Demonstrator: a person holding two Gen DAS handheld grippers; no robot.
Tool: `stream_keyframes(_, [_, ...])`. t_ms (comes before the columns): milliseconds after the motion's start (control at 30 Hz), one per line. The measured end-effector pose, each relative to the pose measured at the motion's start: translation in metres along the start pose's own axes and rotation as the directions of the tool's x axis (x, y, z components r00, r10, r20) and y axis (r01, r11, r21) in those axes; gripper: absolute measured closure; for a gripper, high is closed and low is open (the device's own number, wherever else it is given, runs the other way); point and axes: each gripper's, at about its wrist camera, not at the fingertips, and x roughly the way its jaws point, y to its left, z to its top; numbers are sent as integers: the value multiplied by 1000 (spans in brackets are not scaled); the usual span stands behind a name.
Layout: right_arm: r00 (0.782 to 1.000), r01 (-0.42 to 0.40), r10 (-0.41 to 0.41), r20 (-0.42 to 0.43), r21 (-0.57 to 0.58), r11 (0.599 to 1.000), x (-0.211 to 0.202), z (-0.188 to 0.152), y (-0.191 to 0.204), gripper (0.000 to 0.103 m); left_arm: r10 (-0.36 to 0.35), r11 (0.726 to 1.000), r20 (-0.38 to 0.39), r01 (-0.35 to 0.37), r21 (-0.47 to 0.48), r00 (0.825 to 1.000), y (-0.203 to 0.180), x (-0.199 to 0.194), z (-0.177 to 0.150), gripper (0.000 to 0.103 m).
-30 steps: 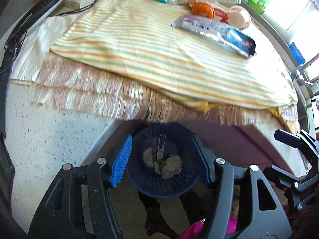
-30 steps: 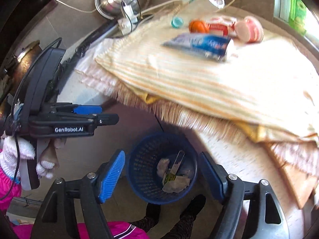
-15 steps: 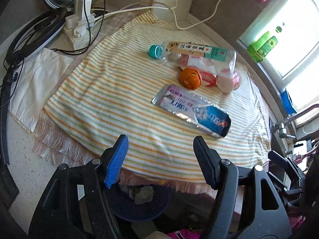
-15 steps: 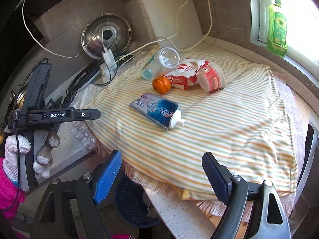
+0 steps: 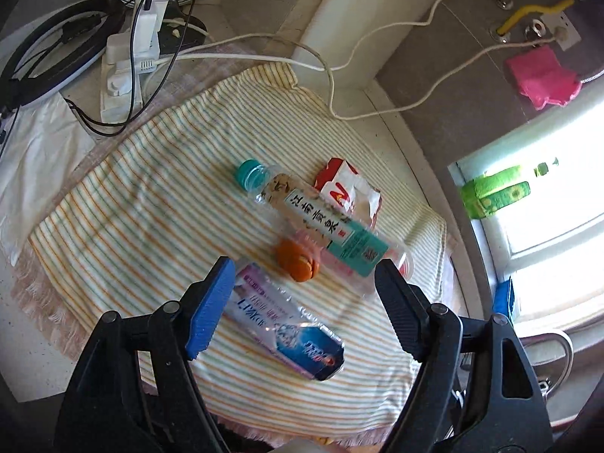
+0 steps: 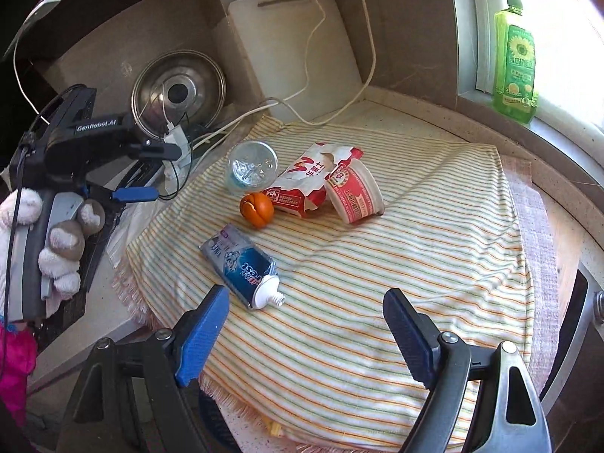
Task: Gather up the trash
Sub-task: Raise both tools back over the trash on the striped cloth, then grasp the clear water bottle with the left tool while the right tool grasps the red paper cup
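Observation:
Trash lies on a striped cloth (image 6: 396, 264): a squeezed toothpaste tube (image 5: 287, 324) (image 6: 241, 264), an orange peel ball (image 5: 298, 260) (image 6: 256, 209), a clear plastic bottle (image 5: 317, 219) (image 6: 251, 170), a red-and-white wrapper (image 5: 347, 192) (image 6: 305, 185) and a red paper cup (image 6: 353, 196). My left gripper (image 5: 302, 309) hovers above the tube and peel, its jaws opening, nothing gripped. It also shows at the left of the right wrist view, the left gripper (image 6: 158, 171) in a gloved hand. My right gripper (image 6: 302, 339) hangs open over the cloth's near part, right of the tube.
A power strip (image 5: 128, 60) with cables, a steel pot lid (image 6: 179, 90) and a white cutting board (image 6: 294, 56) stand at the back. A green soap bottle (image 6: 515, 56) stands on the window sill. A sink rim (image 6: 581, 339) lies at the right.
Both grippers have risen from over the blue bin below the counter's edge to above the cloth. The bin has dropped out of view. The left jaws stand wider.

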Motion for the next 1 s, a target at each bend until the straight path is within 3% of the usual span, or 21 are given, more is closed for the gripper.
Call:
stream_keyframes(200, [1000, -10, 10, 7, 9, 1000, 1, 10, -19, 18, 30, 993, -46, -35, -116, 998, -2, 33, 18, 24])
stream_keyframes(367, [1000, -14, 14, 6, 14, 1000, 3, 17, -34, 17, 5, 974, -63, -19, -225, 998, 5, 58, 27, 24])
stream_keyframes(733, [1000, -25, 25, -10, 18, 1000, 29, 40, -49, 17, 18, 959, -127, -53, -279, 992, 3, 105, 35, 24])
stream_keyframes(1000, [999, -21, 20, -35, -28, 999, 67, 64, -45, 17, -12, 948, -162, -40, -316, 987, 11, 121, 33, 24])
